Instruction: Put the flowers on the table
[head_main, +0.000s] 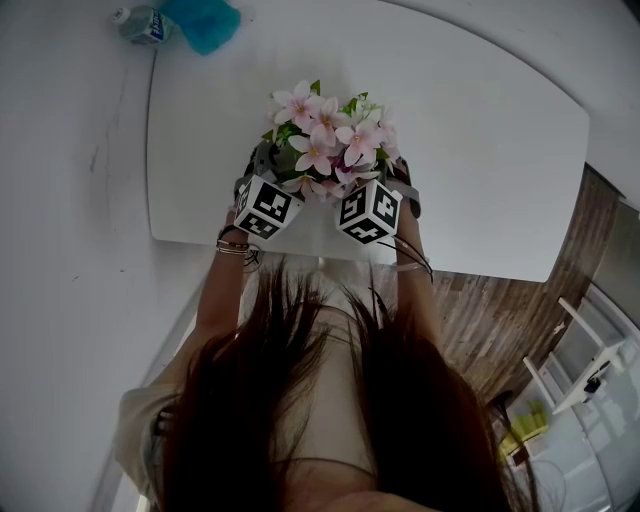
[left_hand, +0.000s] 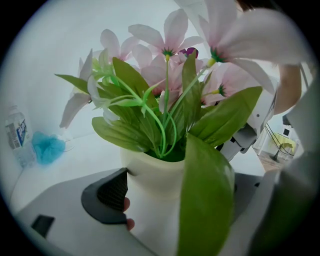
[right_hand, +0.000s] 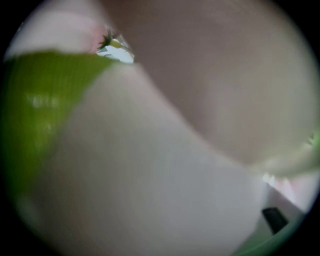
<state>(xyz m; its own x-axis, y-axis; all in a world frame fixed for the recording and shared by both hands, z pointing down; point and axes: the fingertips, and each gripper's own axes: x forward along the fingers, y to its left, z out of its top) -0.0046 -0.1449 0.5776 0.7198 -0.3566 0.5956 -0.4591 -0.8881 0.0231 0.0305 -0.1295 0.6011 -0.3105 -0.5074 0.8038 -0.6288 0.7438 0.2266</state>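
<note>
Task judged partly done: the flowers (head_main: 325, 135) in their pale pot (left_hand: 155, 185) were above the near edge of the white surface (head_main: 480, 150), but no view showed whether the pot's base touched it, so set-down and release remained. The left hand-held gripper (head_main: 262, 190) was closed on the pot, its dark pad (left_hand: 110, 192) against the pot's side. The right hand-held gripper (head_main: 372, 205) sat just beside it under the blooms, its own view filled by blurred petal and leaf, so its state couldn't be determined; both forearms reached forward, close together.
</note>
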